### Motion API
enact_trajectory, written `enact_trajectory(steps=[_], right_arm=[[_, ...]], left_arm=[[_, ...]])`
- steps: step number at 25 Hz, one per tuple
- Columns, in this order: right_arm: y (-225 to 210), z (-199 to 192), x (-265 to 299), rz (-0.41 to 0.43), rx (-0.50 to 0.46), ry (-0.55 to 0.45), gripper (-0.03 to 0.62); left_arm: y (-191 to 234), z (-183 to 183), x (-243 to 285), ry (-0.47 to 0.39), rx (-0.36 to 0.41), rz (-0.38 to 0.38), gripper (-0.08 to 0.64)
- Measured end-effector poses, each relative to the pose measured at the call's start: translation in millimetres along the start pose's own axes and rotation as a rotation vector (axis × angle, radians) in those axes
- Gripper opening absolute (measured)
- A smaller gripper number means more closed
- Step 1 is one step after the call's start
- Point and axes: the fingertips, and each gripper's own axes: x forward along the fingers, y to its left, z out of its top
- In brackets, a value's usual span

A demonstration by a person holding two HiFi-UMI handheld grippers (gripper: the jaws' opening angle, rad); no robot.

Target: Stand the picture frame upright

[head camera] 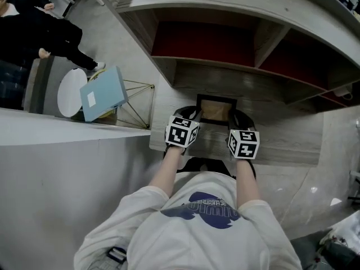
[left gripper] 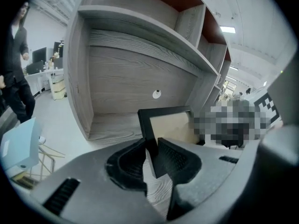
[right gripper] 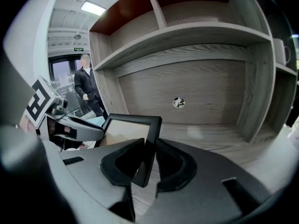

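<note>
Gripper views alone show left gripper [left gripper: 152,144] and right gripper [right gripper: 149,146] clamping picture frame [left gripper: 170,126].

In the centre of the head view, the black-rimmed rectangular picture frame [head camera: 216,109] sits between your two grippers. Your left gripper [head camera: 196,116] is clamped on its left edge and your right gripper [head camera: 233,118] on its right edge. Below it lies the grey wooden desk top [head camera: 287,148]. Behind it, toward the top of the picture, stands the grey wooden shelf unit [head camera: 236,75]. At middle left, a pale blue flat box [head camera: 103,94] lies between a round white stool [head camera: 68,93] and a thin gold wire stand [head camera: 139,103].
</note>
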Motion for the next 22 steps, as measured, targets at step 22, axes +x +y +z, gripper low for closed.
enact_trajectory(steps=[22], right_arm=[[-69, -18, -60, -0.252, 0.163, -0.104, 0.072]], left_arm=[[-78, 31, 43, 0.016, 0.244, -0.228, 0.087]])
